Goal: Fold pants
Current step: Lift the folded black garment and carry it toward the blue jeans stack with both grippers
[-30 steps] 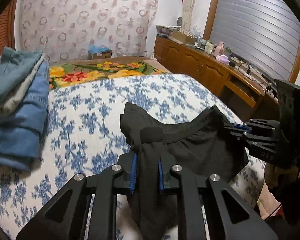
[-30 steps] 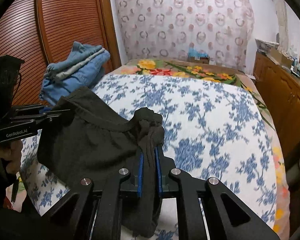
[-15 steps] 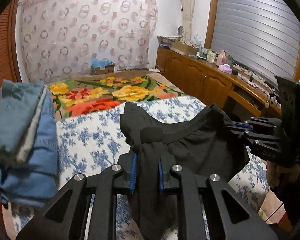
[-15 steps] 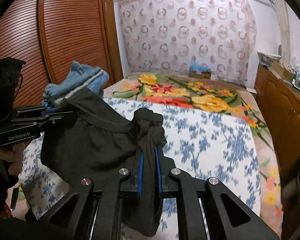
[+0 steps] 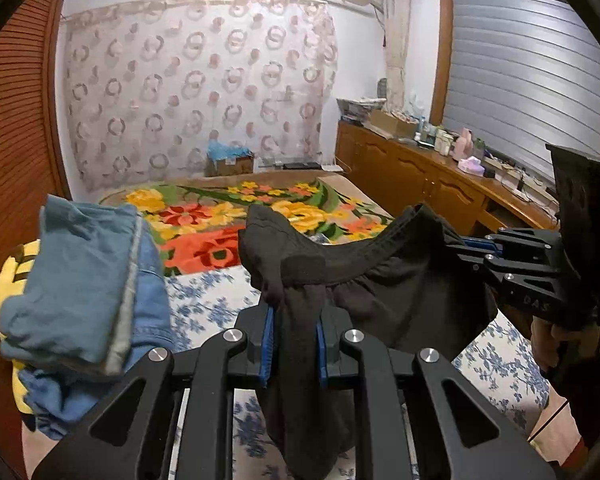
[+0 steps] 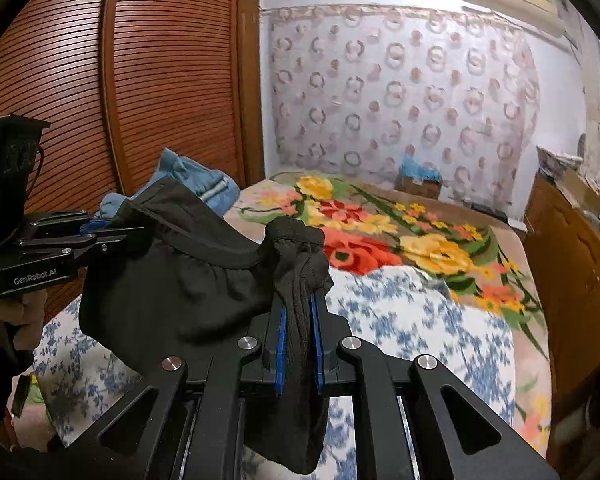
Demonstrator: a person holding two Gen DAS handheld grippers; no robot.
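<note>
A pair of black pants (image 5: 384, 280) hangs in the air above the bed, stretched by its elastic waistband between my two grippers. My left gripper (image 5: 294, 340) is shut on one bunched end of the waistband; cloth hangs down between its blue pads. My right gripper (image 6: 299, 344) is shut on the other end of the pants (image 6: 172, 280). The right gripper also shows at the right of the left wrist view (image 5: 472, 246). The left gripper shows at the left of the right wrist view (image 6: 100, 228).
The bed has a blue-flowered white sheet (image 6: 412, 328) and a bright floral blanket (image 5: 220, 220) at its far end. Folded blue jeans (image 5: 84, 288) are stacked at the bed's left. A slatted wooden wardrobe (image 6: 140, 80) stands left, a cluttered wooden cabinet (image 5: 420, 176) right.
Both grippers have risen with the pants held between them; the views now look higher across the room and the bed sits lower in them. Both grips are unchanged.
</note>
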